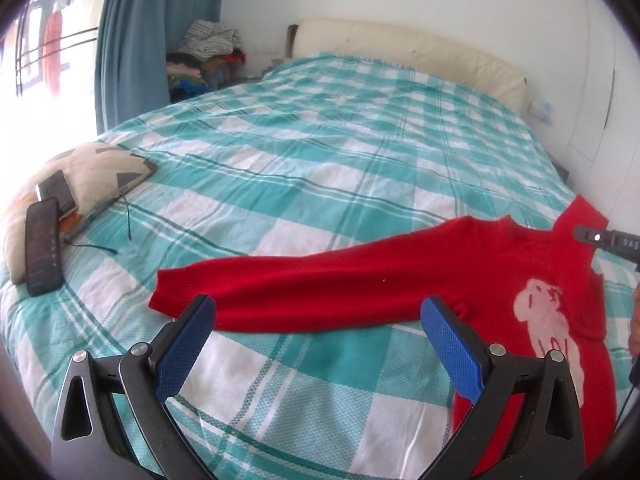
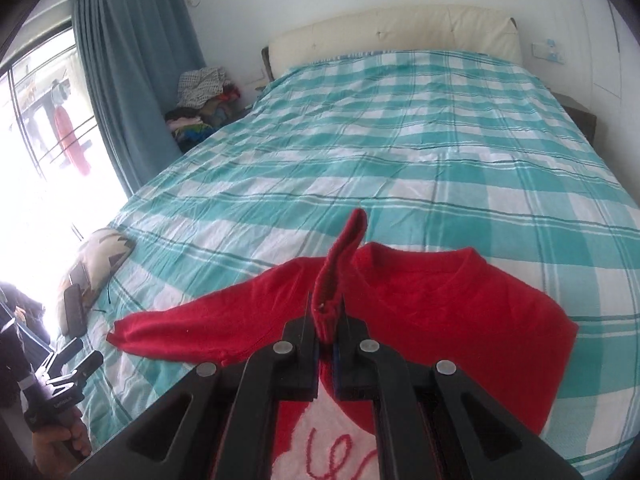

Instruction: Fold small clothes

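Room: white walls are enclosing a bedroom, with a blue curtain [image 2: 132, 80] hanging beside a bright window on the left.
Surface: a teal-and-white checked bedspread [image 1: 320, 152] is covering the bed, with a cream headboard [image 2: 396, 32] standing at its far end.
Sweater: a small red sweater [image 2: 460, 308] is lying front-up on the near part of the bedspread, showing a white knitted figure [image 1: 548, 320] on its chest.
Left sleeve: 1 sleeve [image 1: 304, 288] is stretching flat across the bedspread, away from the body of the sweater.
Right sleeve: the other sleeve [image 2: 340, 272] is standing up off the sweater's chest, its cuff pinched at the bottom and its free part curving upward.
Right gripper: the right gripper [image 2: 326, 320] is clenching that sleeve's cuff between its 2 closed black fingers, above the sweater's chest.
Left gripper: the left gripper [image 1: 318, 314] is hanging released, its 2 blue pads [image 1: 188, 344] spread wide just above the flat sleeve, with nothing between them.
Hand: a person's hand [image 2: 60, 444] is gripping the left gripper's handle at the lower left of the right wrist view.
Cushion: a patterned cushion [image 1: 92, 172] is lying near the bed's left edge, with 2 dark phones [image 1: 42, 244] resting on it.
Corner: a pile of clothes [image 2: 204, 104] is sitting beside the curtain, past the bed.
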### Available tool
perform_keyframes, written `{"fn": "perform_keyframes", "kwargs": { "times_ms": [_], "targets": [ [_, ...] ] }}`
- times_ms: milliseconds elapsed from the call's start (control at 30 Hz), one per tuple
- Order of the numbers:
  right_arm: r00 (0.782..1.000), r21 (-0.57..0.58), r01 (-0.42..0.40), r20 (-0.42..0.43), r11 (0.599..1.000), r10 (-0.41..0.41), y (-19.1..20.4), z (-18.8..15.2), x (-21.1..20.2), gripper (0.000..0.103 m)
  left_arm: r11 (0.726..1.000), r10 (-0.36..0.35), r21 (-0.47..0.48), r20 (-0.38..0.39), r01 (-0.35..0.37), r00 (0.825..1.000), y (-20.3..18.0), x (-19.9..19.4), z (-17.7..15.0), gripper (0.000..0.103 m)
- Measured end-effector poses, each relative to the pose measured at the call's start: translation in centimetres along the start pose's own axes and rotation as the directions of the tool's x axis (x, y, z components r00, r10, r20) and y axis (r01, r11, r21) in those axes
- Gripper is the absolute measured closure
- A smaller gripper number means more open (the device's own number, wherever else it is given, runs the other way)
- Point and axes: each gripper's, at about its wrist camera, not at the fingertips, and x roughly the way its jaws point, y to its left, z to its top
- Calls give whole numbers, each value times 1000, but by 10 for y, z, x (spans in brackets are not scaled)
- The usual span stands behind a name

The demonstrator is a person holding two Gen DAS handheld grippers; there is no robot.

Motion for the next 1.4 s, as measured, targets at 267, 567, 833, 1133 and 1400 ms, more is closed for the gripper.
{"fn": "perform_keyframes", "kwargs": {
  "times_ms": [267, 567, 833, 1133, 1400],
  "targets": [
    [963, 84, -192, -177, 978, 204, 21, -54, 71, 45, 1000, -25, -14, -3, 25, 1000, 4, 0, 3, 1],
    [967, 275, -120, -186, 954, 175, -82, -91, 32, 45, 999, -23, -31, -50, 21, 999, 11, 7, -2, 1],
    [988, 243, 132, -115, 961, -107, -158, -129, -72, 45, 979, 0, -206, -77, -16, 997, 65, 17, 1, 1],
    [977, 143, 190, 65, 971, -201, -144, -175, -167, 41, 902, -11, -428, -152, -56, 988, 162, 70, 13, 2],
    [972, 131, 174, 137, 976, -191, -141, -165, -183, 41, 852, -40, -512, -264, -105, 964, 174, 112, -15, 32]
  ]
}}
